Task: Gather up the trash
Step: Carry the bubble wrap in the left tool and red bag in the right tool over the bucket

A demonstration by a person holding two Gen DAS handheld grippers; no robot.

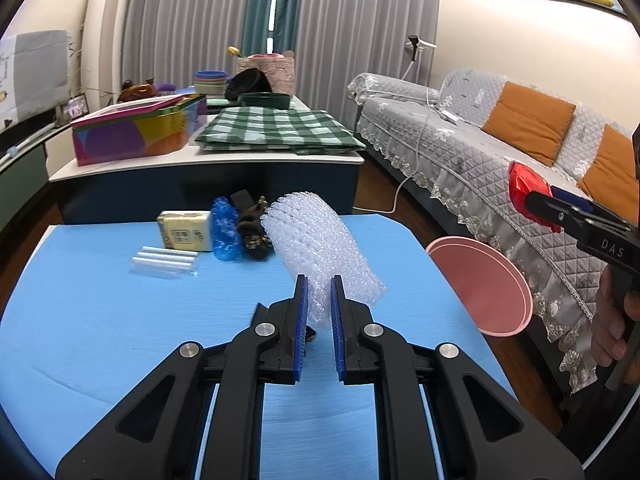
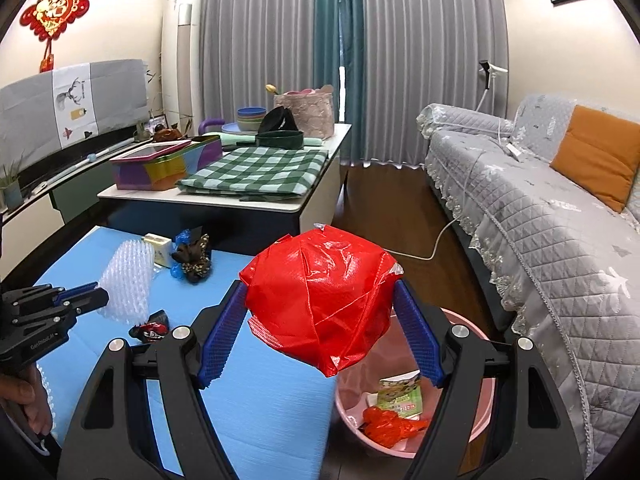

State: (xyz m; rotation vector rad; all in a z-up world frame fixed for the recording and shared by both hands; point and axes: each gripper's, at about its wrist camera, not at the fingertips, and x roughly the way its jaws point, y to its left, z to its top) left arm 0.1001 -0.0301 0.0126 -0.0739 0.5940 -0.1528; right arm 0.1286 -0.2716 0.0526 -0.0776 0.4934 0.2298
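Left wrist view: the left gripper (image 1: 319, 284) pinches a bubble wrap roll (image 1: 320, 244) over the blue mat (image 1: 100, 312) — a quilted grey sofa (image 1: 480, 168) lines the right wall.

Right wrist view: the right gripper (image 2: 320, 300) clasps a red plastic bag (image 2: 320, 300) above the pink bin (image 2: 482, 420) — dark wood floor (image 2: 384, 204) beyond.

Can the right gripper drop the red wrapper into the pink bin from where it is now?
Probably yes: the right gripper holds the red wrapper above the pink bin, whose mouth is open and unobstructed.

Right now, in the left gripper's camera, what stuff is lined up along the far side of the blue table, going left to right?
Clear tubes → yellow packet → blue crinkly wrapper → dark brown bundle → bubble wrap.
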